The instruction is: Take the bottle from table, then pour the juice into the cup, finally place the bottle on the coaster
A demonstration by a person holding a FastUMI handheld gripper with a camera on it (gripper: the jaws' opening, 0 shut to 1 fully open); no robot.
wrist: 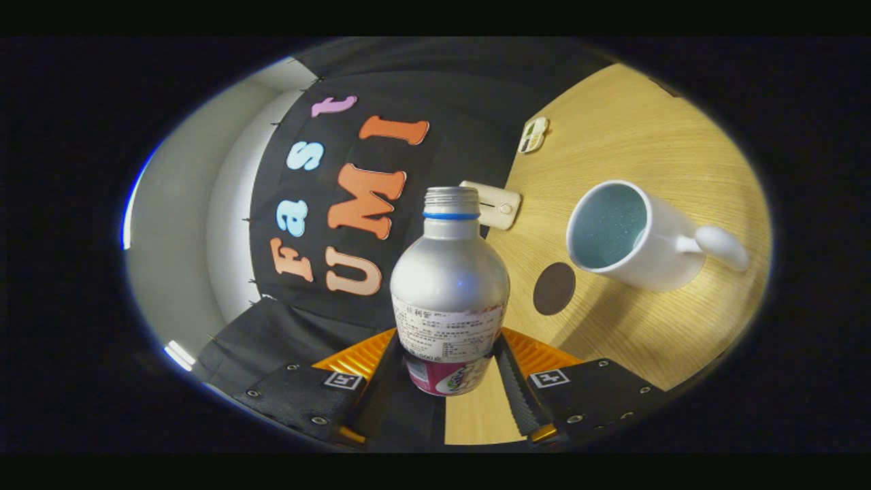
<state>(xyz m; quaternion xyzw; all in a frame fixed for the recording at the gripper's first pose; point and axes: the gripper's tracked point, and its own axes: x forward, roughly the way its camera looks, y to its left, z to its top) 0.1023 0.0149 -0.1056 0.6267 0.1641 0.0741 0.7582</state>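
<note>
A silver bottle [450,279] with an open threaded neck, a blue ring and a white label stands between the fingers of my gripper [449,371], which is shut on its lower body. The whole view is tilted, so the table slopes. To the right of the bottle, beyond the fingers, a white cup [636,235] with a pale blue inside and its handle on the right stands on the wooden table [633,136]. A dark round coaster [553,288] lies flat between the bottle and the cup.
A cream rectangular device [497,204] lies on the table just behind the bottle's neck. A small flat item [533,134] rests farther back near the table's edge. The booth's black cloth wall hangs to the left behind the bottle.
</note>
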